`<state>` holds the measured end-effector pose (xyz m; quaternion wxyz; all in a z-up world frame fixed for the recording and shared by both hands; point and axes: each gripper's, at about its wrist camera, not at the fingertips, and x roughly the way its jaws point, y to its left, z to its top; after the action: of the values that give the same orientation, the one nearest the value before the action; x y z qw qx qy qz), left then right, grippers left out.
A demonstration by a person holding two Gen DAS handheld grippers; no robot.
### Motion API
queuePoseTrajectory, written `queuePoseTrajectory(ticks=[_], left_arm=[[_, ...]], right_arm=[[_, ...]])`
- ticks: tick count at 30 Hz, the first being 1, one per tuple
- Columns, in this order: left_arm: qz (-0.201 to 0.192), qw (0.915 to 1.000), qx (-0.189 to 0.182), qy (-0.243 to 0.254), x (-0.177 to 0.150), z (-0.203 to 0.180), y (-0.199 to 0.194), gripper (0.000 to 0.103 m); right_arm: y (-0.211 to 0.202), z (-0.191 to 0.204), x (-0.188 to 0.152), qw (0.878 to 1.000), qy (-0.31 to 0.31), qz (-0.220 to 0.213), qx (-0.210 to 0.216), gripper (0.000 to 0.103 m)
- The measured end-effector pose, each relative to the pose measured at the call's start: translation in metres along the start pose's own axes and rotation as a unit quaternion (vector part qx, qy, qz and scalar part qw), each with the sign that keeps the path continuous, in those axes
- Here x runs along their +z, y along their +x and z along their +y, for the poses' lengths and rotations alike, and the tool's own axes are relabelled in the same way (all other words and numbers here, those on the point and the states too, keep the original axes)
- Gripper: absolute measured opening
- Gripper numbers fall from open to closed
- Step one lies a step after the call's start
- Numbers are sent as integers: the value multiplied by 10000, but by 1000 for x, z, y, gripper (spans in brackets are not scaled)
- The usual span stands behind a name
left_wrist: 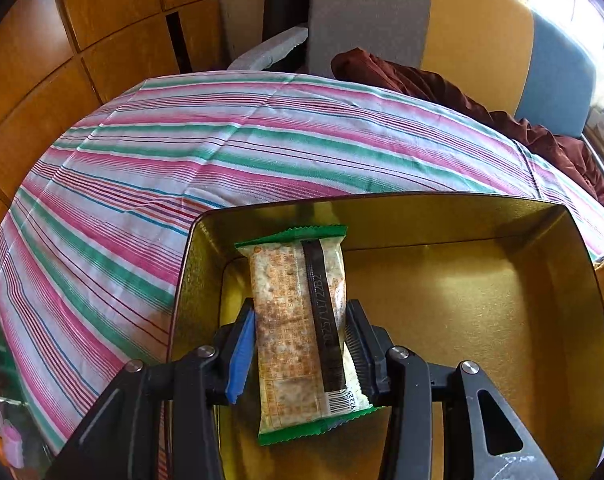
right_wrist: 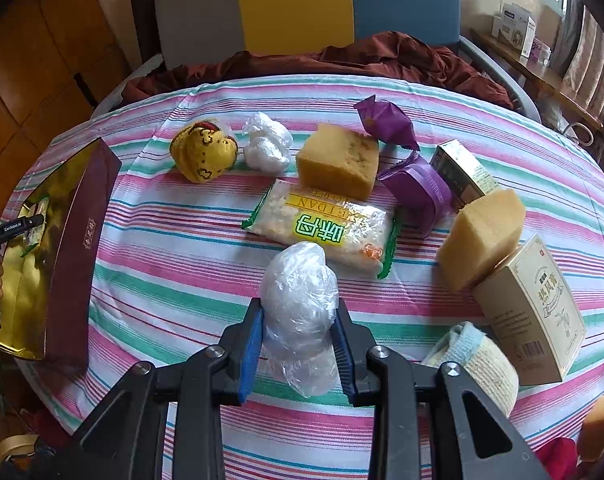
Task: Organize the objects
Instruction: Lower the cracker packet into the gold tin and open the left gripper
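Snack packet [left_wrist: 302, 336] is hanging over the gold box [left_wrist: 482, 216], lower centre, between the left hand-held gripper [left_wrist: 299, 344] pads, awaiting release; the right hand-held gripper [right_wrist: 297, 344] is clamping a plastic bundle [right_wrist: 299, 300].

Striped tablecloth [left_wrist: 141, 168], maroon cloth [right_wrist: 342, 60]

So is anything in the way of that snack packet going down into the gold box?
Nothing visible. The left gripper holds the snack packet already inside the gold box, over its bare floor. The other items lie outside it on the striped cloth.
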<state>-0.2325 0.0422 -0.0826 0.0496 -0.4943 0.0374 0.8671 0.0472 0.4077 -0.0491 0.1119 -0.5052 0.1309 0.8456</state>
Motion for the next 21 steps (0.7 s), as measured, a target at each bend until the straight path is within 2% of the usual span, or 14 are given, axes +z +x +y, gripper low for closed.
queuePoseTrajectory(ticks=[5, 9, 12, 16, 21], left_arm=[[-257, 9996, -60, 17, -4, 3, -21, 58], [-582, 9979, -270, -14, -13, 10, -54, 63], [-864, 9956, -374, -11, -29, 17, -82, 71], [-1119, 9920, -580, -55, -55, 30, -113, 73], [-1314, 9891, -655, -137, -79, 51, -143, 81]], right_arm=[[1, -1, 0, 10000, 15, 23, -36, 32], [-1, -2, 0, 10000, 37, 8, -59, 32], [4, -2, -1, 9998, 32, 105, -165, 32], [12, 1, -2, 9988, -85, 280, -391, 32], [3, 2, -1, 9991, 49, 214, -355, 32]])
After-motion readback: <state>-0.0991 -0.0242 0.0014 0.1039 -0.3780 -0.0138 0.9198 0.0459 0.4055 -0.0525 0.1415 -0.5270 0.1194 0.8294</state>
